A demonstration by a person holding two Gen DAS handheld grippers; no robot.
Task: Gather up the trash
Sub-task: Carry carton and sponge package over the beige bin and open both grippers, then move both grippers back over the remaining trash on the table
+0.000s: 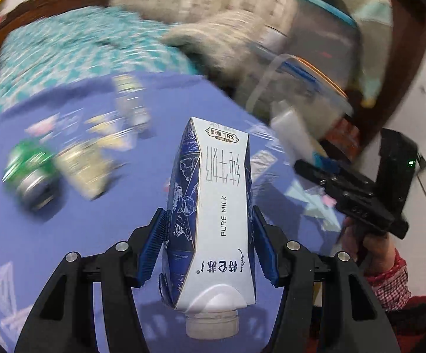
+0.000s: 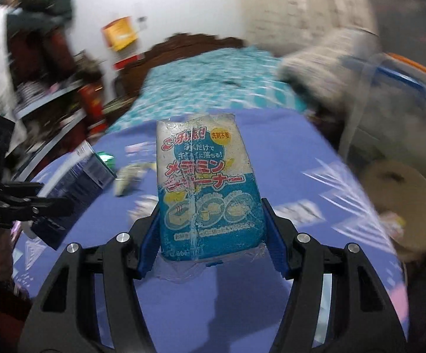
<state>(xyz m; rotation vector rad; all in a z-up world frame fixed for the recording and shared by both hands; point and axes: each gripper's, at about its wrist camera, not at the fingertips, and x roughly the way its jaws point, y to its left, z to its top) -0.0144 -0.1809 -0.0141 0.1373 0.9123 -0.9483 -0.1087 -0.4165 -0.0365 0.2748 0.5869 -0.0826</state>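
Left gripper (image 1: 210, 244) clamps a "PURE MILK" carton (image 1: 213, 214); right gripper (image 2: 213, 235) clamps a wrapped sponge pack (image 2: 207, 191), both lifted over the blue tablecloth (image 2: 286, 153). Green can (image 1: 30, 173) and blurred wrappers (image 1: 86, 161) still litter the cloth at left. Clear lidded bin (image 1: 310, 88) crowds the far-right edge; near cloth is free.

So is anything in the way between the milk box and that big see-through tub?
Nothing I can see blocks it. The milk carton is already clamped in the left gripper, and the clear tub sits past the purple table's far edge, though that area is blurred.
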